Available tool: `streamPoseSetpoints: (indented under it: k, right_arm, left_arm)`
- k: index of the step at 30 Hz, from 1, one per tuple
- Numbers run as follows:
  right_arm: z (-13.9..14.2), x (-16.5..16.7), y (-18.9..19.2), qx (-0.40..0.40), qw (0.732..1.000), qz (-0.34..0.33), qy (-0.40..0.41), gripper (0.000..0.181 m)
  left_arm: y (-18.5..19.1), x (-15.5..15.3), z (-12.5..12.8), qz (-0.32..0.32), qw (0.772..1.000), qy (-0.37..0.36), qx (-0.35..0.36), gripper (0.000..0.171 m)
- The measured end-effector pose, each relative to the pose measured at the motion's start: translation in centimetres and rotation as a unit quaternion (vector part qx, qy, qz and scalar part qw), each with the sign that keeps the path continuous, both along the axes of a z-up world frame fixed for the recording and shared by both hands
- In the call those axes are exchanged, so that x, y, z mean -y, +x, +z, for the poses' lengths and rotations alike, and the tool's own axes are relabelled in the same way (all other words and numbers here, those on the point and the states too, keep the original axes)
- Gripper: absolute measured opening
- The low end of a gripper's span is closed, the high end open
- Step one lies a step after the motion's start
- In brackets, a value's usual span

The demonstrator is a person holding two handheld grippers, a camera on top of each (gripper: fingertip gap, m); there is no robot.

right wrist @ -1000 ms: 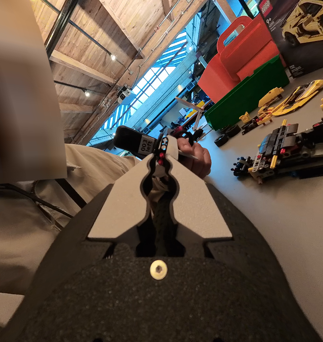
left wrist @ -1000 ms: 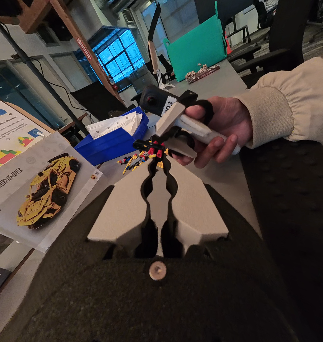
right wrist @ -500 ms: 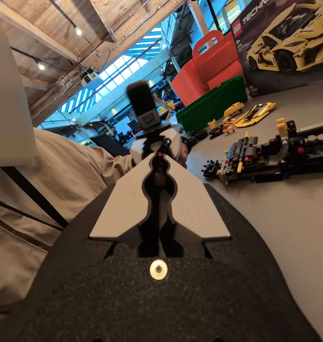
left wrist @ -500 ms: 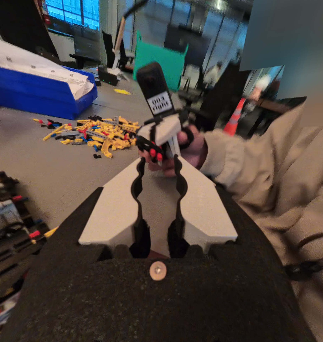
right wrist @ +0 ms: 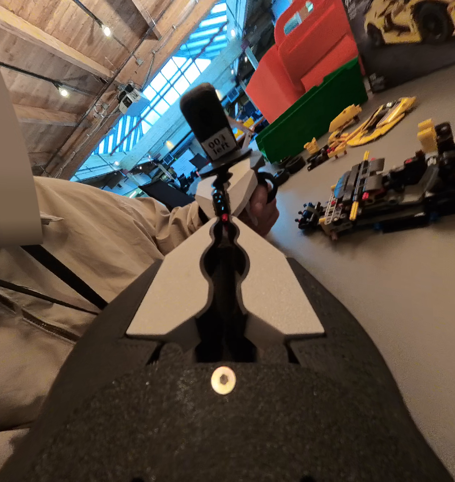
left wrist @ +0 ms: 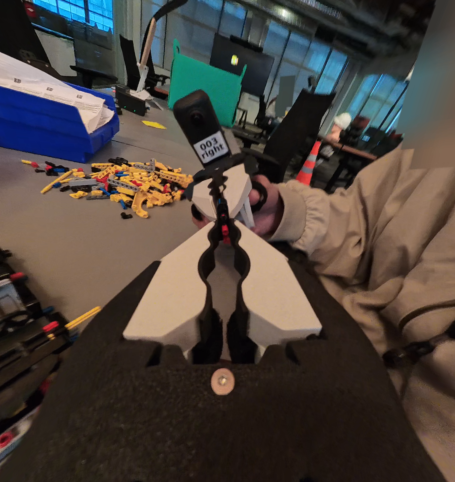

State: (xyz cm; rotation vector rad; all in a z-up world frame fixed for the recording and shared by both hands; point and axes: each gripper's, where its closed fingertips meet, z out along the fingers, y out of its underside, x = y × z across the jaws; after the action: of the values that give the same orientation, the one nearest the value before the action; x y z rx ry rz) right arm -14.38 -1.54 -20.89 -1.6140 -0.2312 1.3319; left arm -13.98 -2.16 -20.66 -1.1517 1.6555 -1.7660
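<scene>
slim black pinned beam (left wrist: 223,219), both grippers clamped

We see a grey table (left wrist: 64,250) under everything, in a big open hall. Behind it stand blue-lit windows (left wrist: 72,10) with dark bars, tall glass panels (left wrist: 312,75) to the right and a dark screen (left wrist: 243,67). A black chair (left wrist: 296,127) stands by the table's far edge, an orange cone (left wrist: 308,164) on the floor beyond it, and a desk (left wrist: 356,154) farther back. In the right wrist view we look up at a wooden ceiling (right wrist: 64,39) with beams, two small lamps (right wrist: 107,30) and a bright skylight (right wrist: 169,75)
</scene>
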Motion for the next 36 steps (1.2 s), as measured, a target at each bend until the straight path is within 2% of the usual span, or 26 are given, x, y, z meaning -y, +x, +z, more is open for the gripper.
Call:
streamPoseSetpoints:
  k: [4, 7, 8, 9, 11, 13, 14, 16, 18, 20, 21, 22, 23, 25, 26, 27, 28, 30, 32, 33, 36]
  right_arm:
    - [-0.3, 0.1, -0.3, 0.022, 1.000, 0.016, 0.003, 0.002]
    - [0.9, 0.1, 0.7, 0.002, 1.000, -0.004, 0.028, 0.002]
    - [2.6, 0.1, 3.8, -0.062, 0.996, -0.050, 0.048, 0.001]
    - [2.7, 0.3, 6.9, -0.080, 0.992, -0.084, 0.046, 0.001]
    - [1.8, 1.1, 10.1, -0.044, 0.991, -0.121, 0.036, 0.001]
    - [1.0, 1.1, 12.2, 0.026, 0.986, -0.164, 0.015, 0.003]
    - [-0.9, 0.7, 14.5, 0.113, 0.970, -0.215, -0.022, 0.003]
    - [-5.4, 1.2, 21.2, 0.326, 0.880, -0.334, -0.095, 0.003]
    - [-7.7, 2.3, 24.5, 0.421, 0.818, -0.367, -0.138, 0.003]
    - [-8.2, 2.6, 25.3, 0.442, 0.798, -0.382, -0.148, 0.017]
    - [-7.8, 2.5, 25.1, 0.441, 0.797, -0.387, -0.142, 0.018]
    - [-6.9, 2.0, 24.0, 0.431, 0.808, -0.384, -0.122, 0.019]
    - [-5.5, 1.1, 21.6, 0.401, 0.837, -0.361, -0.087, 0.021]
    - [-2.1, -0.3, 13.4, 0.291, 0.923, -0.251, 0.000, 0.024]
    - [-0.3, -0.5, 9.3, 0.232, 0.953, -0.190, 0.041, 0.028]
    - [1.2, -0.5, 6.0, 0.191, 0.967, -0.148, 0.077, 0.031]
    - [1.9, -0.5, 3.5, 0.182, 0.970, -0.121, 0.111, 0.030]
    - [1.5, -0.7, 0.9, 0.231, 0.953, -0.107, 0.166, 0.030]
    - [1.2, -1.0, 0.1, 0.262, 0.937, -0.122, 0.197, 0.028]
    - [1.3, -0.9, -0.2, 0.262, 0.936, -0.121, 0.202, 0.021]
    - [1.2, -0.6, -0.8, 0.239, 0.948, -0.098, 0.187, 0.011]
  left_arm:
    - [-0.4, 0.0, -0.2, -0.006, 1.000, 0.021, 0.005, 0.007]
    - [-1.0, -1.0, 0.8, -0.001, 1.000, 0.005, 0.025, 0.007]
    - [-1.5, -2.7, 1.7, 0.019, 0.999, -0.023, 0.040, 0.007]
    - [-2.0, -4.7, 2.7, 0.042, 0.995, -0.063, 0.057, 0.006]
    - [-2.2, -6.4, 3.6, 0.057, 0.991, -0.101, 0.067, 0.006]
    - [-1.7, -5.8, 3.4, 0.049, 0.991, -0.113, 0.058, 0.007]
    - [-1.5, -5.6, 3.5, 0.044, 0.988, -0.136, 0.056, 0.007]
    - [-1.1, -5.8, 3.8, 0.036, 0.980, -0.188, 0.051, 0.007]
    - [-0.8, -5.8, 3.6, 0.033, 0.976, -0.210, 0.045, 0.007]
    - [-0.6, -5.3, 3.3, 0.024, 0.978, -0.205, 0.034, 0.007]
    - [-0.5, -5.2, 3.2, 0.021, 0.978, -0.203, 0.033, 0.007]
    - [-0.5, -4.9, 3.2, 0.016, 0.979, -0.202, 0.032, 0.007]
    - [-0.5, -4.7, 3.1, 0.014, 0.980, -0.198, 0.030, 0.007]
    - [-0.5, -4.2, 2.9, 0.009, 0.982, -0.187, 0.026, 0.007]
    - [-0.5, -3.9, 2.8, 0.004, 0.982, -0.185, 0.023, 0.007]
    - [-0.5, -3.6, 2.7, 0.002, 0.983, -0.183, 0.021, 0.007]
    - [-0.6, -3.3, 2.6, -0.005, 0.983, -0.183, 0.018, 0.007]
    - [-0.6, -2.7, 2.4, -0.016, 0.983, -0.183, 0.010, 0.007]
    - [-0.6, -2.1, 2.2, -0.025, 0.984, -0.178, 0.002, 0.007]
    - [-0.6, -1.9, 2.1, -0.026, 0.985, -0.172, 0.002, 0.007]
    - [-0.7, -1.3, 2.1, -0.033, 0.986, -0.164, 0.003, 0.007]
